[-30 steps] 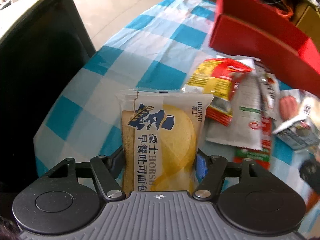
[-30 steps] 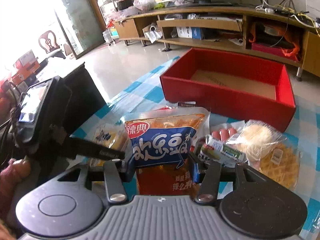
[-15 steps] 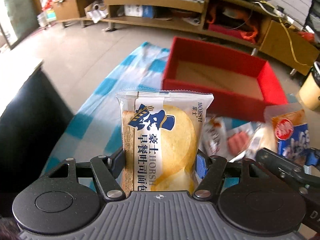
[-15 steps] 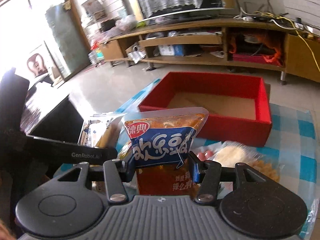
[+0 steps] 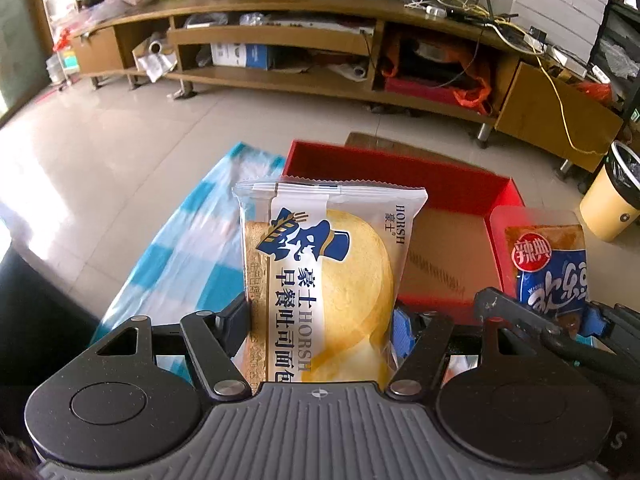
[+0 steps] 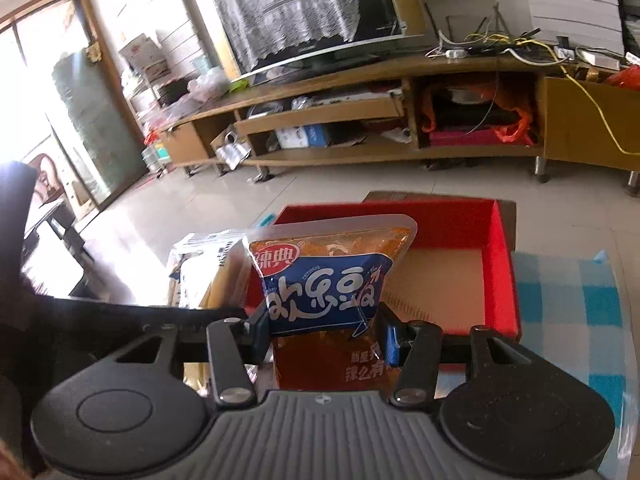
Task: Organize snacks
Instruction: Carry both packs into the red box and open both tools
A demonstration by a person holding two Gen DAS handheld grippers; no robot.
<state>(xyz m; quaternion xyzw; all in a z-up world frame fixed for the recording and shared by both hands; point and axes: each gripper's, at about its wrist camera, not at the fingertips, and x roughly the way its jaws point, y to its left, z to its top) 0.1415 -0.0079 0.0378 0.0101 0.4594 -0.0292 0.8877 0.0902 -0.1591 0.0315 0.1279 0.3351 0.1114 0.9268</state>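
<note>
In the left wrist view my left gripper [image 5: 322, 316] is shut on a clear-wrapped bread pack [image 5: 326, 276] with blue and white print, held upright in the air. Just behind it lies the red box [image 5: 448, 184] with its cardboard floor bare. At the right edge my right gripper [image 5: 560, 320] carries the orange and blue spicy snack pouch [image 5: 548, 268]. The right wrist view shows my right gripper [image 6: 324, 328] shut on that snack pouch [image 6: 324, 276], in front of the red box [image 6: 504, 264]. The bread pack [image 6: 212, 272] shows to its left, side by side with it.
The blue and white checked tablecloth [image 5: 188, 264] covers the table under both grippers and shows again as tablecloth [image 6: 564, 308] right of the box. Beyond lie a tiled floor, a long wooden TV stand [image 5: 280, 36] and a yellow bin [image 5: 612, 204].
Both grippers have risen and swung from over the snack pile toward the red box, each keeping its pack. The snack pile has dropped out of view and the box now sits straight ahead.
</note>
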